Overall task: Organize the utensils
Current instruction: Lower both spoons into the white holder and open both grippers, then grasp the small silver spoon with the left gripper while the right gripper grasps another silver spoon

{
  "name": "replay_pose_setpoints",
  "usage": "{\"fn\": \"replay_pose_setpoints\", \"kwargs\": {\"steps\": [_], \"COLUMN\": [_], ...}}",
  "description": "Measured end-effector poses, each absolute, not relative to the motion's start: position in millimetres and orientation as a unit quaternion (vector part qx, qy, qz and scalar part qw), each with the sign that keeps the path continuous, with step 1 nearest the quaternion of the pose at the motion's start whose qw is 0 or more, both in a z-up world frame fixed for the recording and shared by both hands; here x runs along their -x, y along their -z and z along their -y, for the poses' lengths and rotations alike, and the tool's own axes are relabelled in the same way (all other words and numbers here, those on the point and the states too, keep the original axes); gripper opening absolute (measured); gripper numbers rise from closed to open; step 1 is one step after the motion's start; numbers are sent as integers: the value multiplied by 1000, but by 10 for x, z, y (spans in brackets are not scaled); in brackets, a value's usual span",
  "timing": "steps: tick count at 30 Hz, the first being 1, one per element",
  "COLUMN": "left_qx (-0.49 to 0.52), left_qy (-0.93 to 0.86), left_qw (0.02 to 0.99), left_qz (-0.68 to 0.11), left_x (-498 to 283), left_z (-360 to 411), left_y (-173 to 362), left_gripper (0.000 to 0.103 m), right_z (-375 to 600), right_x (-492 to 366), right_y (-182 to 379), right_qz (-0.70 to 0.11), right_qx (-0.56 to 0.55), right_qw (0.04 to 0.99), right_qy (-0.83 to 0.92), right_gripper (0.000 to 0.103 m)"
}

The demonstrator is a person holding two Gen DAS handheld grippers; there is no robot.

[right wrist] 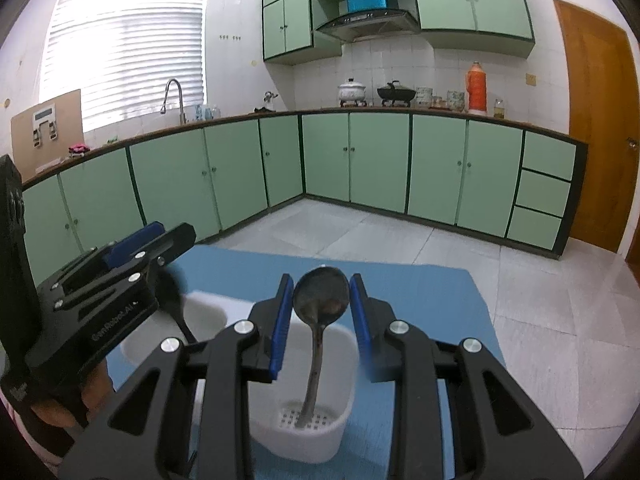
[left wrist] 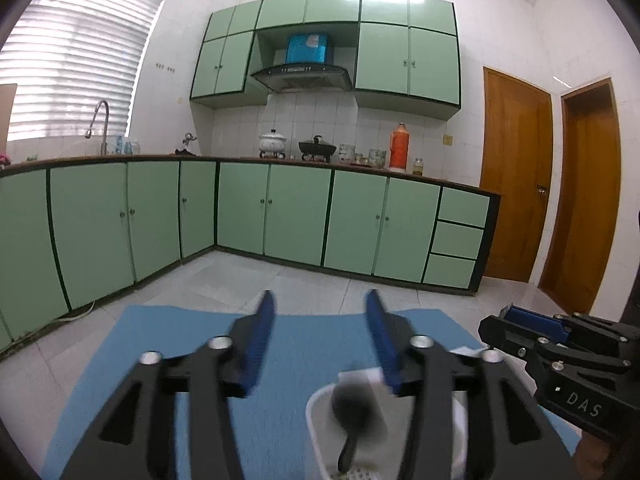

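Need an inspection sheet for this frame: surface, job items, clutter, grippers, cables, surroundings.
Surface: blue mat, flat.
Job's things: white holder; metal spoon stands in one compartment, black spoon in the other.
Clutter: nothing seen.
Grippers: right gripper shut on the metal spoon's bowl; left gripper open above the black spoon.
Cables: what looks like a white cord at the cabinet base.
Surroundings: green cabinets, orange flask, wooden door.

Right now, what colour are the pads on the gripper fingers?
Blue, on black fingers; the right gripper shows its pads best in the right wrist view.
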State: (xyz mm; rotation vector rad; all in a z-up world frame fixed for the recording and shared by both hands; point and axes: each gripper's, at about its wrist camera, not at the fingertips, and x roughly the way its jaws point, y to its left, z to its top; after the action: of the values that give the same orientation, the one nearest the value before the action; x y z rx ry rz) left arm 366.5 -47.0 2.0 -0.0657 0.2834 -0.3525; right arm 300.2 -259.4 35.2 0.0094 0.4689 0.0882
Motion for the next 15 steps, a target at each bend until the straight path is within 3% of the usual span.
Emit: {"fn": "replay_pose_setpoints", "kwargs": {"steps": [11, 15], "left_qx": [32, 13], "left_qy": [155, 135], "left_qw": [969, 965], "left_qz": [-188, -224], "left_x": [-3263, -3005], "left_z": [153, 42], "left_y": [-130, -121], "left_gripper": [80, 83], "right_z": [2713, 2789], "right_x": [-2461, -2145], "right_y": [-541, -582], "right_qz": [-187, -175], "right_qx": [-18, -20], "right_qw": [982, 984], "right_qy": [-18, 3], "right_gripper": [55, 63]}}
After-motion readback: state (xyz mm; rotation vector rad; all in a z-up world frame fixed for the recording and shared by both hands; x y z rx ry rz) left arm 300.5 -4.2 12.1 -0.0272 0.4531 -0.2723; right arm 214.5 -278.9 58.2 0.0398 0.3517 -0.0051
